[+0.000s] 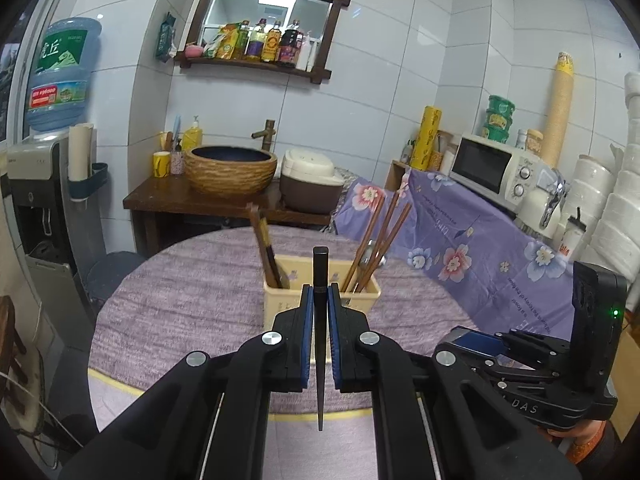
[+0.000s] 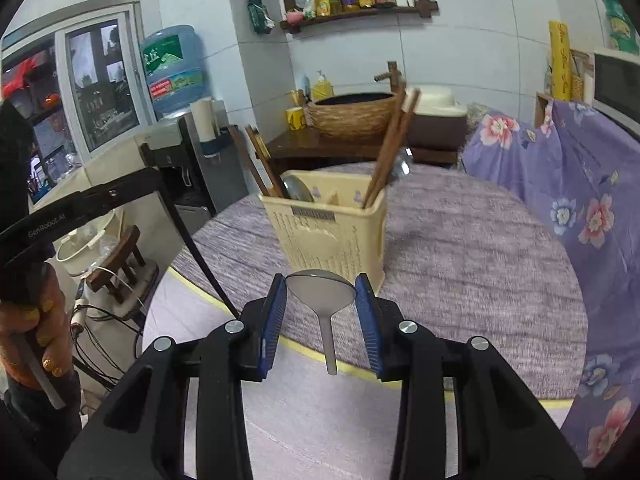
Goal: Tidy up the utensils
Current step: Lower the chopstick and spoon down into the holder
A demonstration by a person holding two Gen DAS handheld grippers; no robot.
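Observation:
A cream plastic utensil holder (image 1: 288,304) (image 2: 324,232) stands on the round purple-clothed table. It holds brown chopsticks (image 1: 380,240) (image 2: 394,140) on its right side and dark chopsticks (image 1: 266,248) (image 2: 260,164) on its left, with a spoon bowl (image 2: 298,188) inside. My left gripper (image 1: 320,292) is shut on a black chopstick (image 1: 320,340), held upright just in front of the holder. My right gripper (image 2: 321,284) is shut on a metal spoon (image 2: 322,296), bowl forward, close to the holder's front face.
The table (image 1: 180,300) (image 2: 480,260) has a yellow-trimmed edge. Behind stand a wooden stand with basin (image 1: 230,168), a rice cooker (image 1: 310,184), a water dispenser (image 1: 44,184), and a microwave (image 1: 496,168) on a floral-covered counter. The right gripper's body (image 1: 560,360) sits at right.

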